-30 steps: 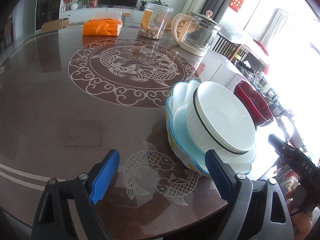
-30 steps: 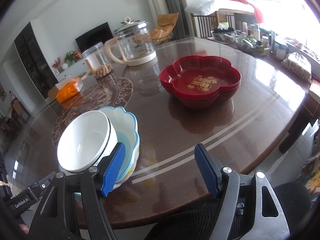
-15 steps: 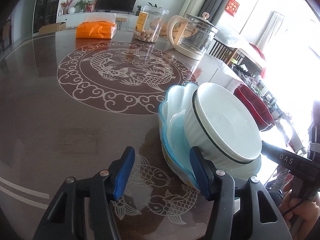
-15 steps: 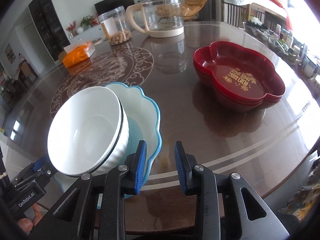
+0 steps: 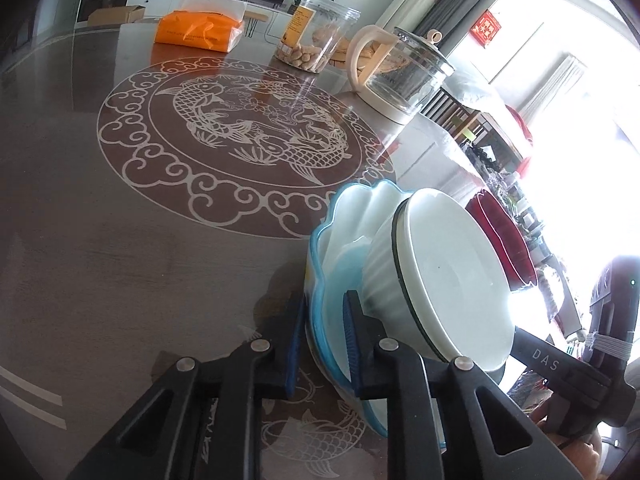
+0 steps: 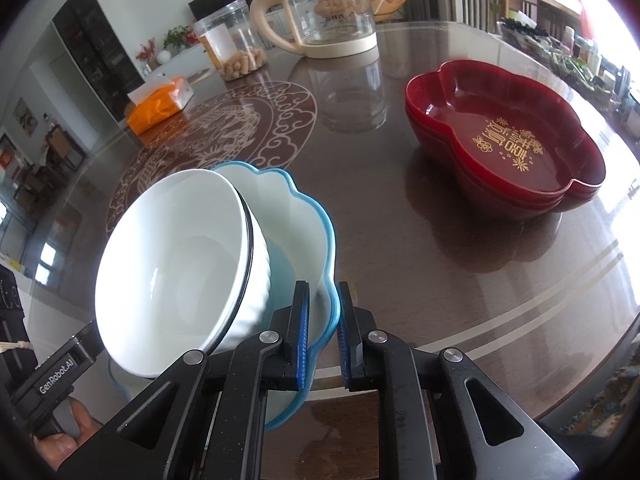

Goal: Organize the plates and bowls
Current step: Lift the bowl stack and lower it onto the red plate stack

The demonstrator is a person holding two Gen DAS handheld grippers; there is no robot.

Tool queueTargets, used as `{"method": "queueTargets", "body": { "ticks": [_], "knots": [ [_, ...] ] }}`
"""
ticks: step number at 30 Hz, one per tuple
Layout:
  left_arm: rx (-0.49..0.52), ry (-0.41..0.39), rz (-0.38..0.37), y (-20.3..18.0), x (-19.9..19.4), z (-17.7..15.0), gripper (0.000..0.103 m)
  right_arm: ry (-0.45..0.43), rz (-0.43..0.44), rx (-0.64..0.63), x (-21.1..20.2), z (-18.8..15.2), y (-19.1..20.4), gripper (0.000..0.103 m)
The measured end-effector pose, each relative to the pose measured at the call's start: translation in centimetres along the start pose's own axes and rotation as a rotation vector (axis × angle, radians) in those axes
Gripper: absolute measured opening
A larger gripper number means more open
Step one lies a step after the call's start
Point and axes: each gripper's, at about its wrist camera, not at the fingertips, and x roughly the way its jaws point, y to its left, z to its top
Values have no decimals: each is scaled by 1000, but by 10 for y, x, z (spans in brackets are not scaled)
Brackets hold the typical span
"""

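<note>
A blue-rimmed scalloped bowl (image 5: 332,256) (image 6: 308,216) sits at the near table edge with white black-rimmed bowls (image 5: 448,276) (image 6: 180,252) tilted inside it. My left gripper (image 5: 322,340) is shut on the scalloped bowl's rim on its left side. My right gripper (image 6: 323,334) is shut on the same rim on its right side. Stacked red flower-shaped bowls (image 6: 504,140) (image 5: 500,236) stand on the table to the right.
On the dark round table (image 5: 120,260) stand a glass kettle (image 6: 324,12) (image 5: 400,76), a clear snack jar (image 6: 236,48) (image 5: 312,36) and an orange tissue pack (image 6: 160,104) (image 5: 200,28) at the far side. The table edge runs just below the grippers.
Both grippers moved in on the scalloped bowl and closed from wide open to clamped on its rim, left side and right side.
</note>
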Motion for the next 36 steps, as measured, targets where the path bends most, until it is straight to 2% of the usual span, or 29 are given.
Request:
{"method": "queueTargets", "body": {
  "ticks": [3,6,10,15,19,28,36],
  "knots": [
    [-44,24,-21,5,1,4,17,0,25,12,1,1,-3,15],
    [3,19,18,-4,0,2,17,-17,52,11,-2,1,-3,15],
    [-10,32,19,-3,-2,2,17,-62,50,-19,-12,4,4,15],
    [25,12,25,-15,-9,6,17,-67,75,14,-13,6,-3,15],
    [52,-17,11,-32,-15,20,17,-107,81,24,-26,12,-8,15],
    [164,-51,-69,-112,1,68,17,-231,41,55,-70,56,-39,16],
    [250,-26,-137,-193,65,92,17,-312,-75,112,-89,98,-106,16]
  ]
}}
